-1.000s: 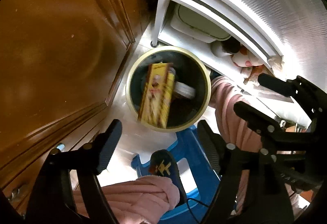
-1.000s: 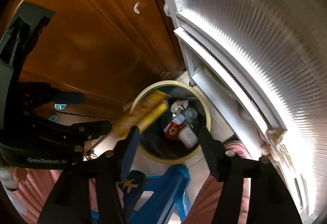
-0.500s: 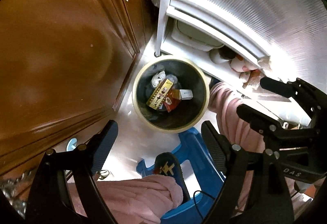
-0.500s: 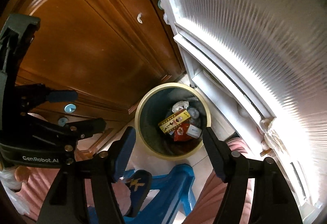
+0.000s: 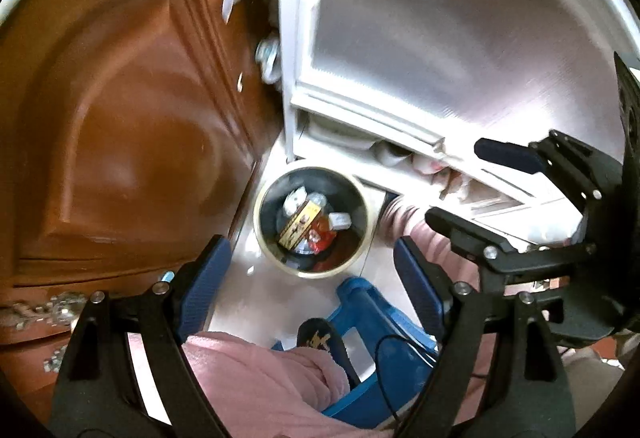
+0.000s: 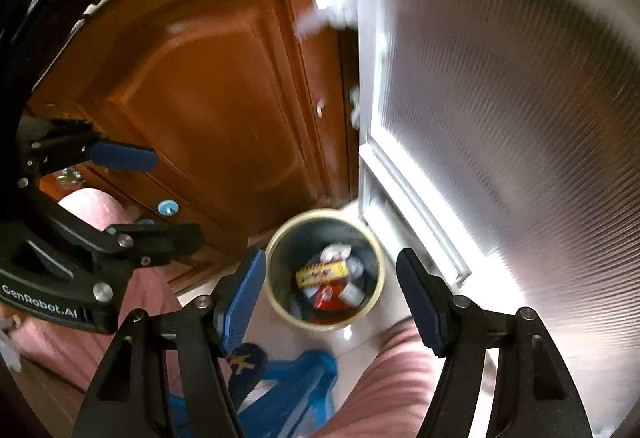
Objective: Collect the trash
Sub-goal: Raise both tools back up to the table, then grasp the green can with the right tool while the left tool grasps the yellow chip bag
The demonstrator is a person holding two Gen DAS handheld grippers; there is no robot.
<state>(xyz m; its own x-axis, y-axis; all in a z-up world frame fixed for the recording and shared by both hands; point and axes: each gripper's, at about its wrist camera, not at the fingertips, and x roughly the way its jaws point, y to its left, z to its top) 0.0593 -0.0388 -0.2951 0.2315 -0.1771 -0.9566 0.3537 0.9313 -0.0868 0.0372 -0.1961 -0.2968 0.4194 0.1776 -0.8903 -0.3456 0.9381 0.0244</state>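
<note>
A round waste bin point(image 5: 312, 222) with a cream rim is seen from above on the pale tiled floor point(image 5: 256, 302), wedged between a brown wooden cabinet door point(image 5: 120, 126) at its nine o'clock and a white-framed ribbed glass door point(image 5: 440, 38) at its one o'clock. Inside the bin, a yellow printed box point(image 5: 299, 225) lies slanted on top of a red wrapper point(image 5: 320, 236), white crumpled paper point(image 5: 295, 200) and a small white packet point(image 5: 340, 220). The left tongs point(image 5: 308, 286) are held spread above the bin, having just been opened wider, with nothing between the blue pads. The right tongs point(image 6: 332, 298) are likewise spread and empty, and the bin is framed between their fingers in the right wrist view. At six o'clock from the bin, a blue plastic stool point(image 5: 372, 338), a dark slipper with a yellow mark point(image 5: 316, 334) and pink fleece trouser legs point(image 5: 256, 378) are seen. Both views are blurred by motion.
</note>
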